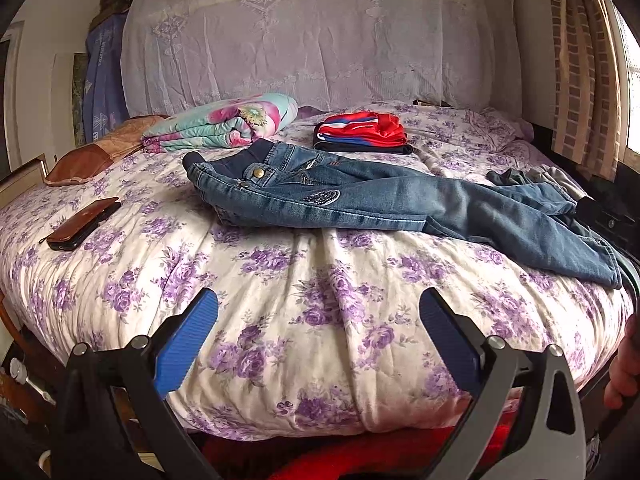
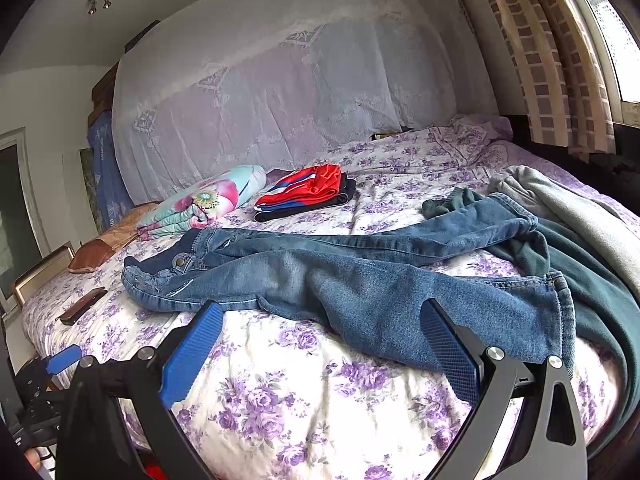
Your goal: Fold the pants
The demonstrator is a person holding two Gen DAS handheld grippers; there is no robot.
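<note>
Left wrist view: jeans (image 1: pixel 380 200) lie spread flat across the bed (image 1: pixel 280 300), waistband toward the left, legs running right toward the bed's edge. My read is that they're laid out for folding; no fold is made yet. Legs are splayed apart, not stacked, so I'd expect the first fold to bring one leg over the other.

Left hand-held gripper (image 1: pixel 319 312) is wide open, holds nothing, and hovers over bare quilt near the bed's front edge, jeans well beyond its tips.

Right wrist view: right hand-held gripper (image 2: pixel 322 322) is also wide open and empty. The near leg's cuff end (image 2: pixel 500 320) sits just beside its right finger; I can't tell if they touch.

Folded red clothes (image 1: pixel 362 134) sit behind the jeans, probably the done pile. Green and grey garments (image 2: pixel 580 248) lie partly under the leg ends, likely waiting.
</note>
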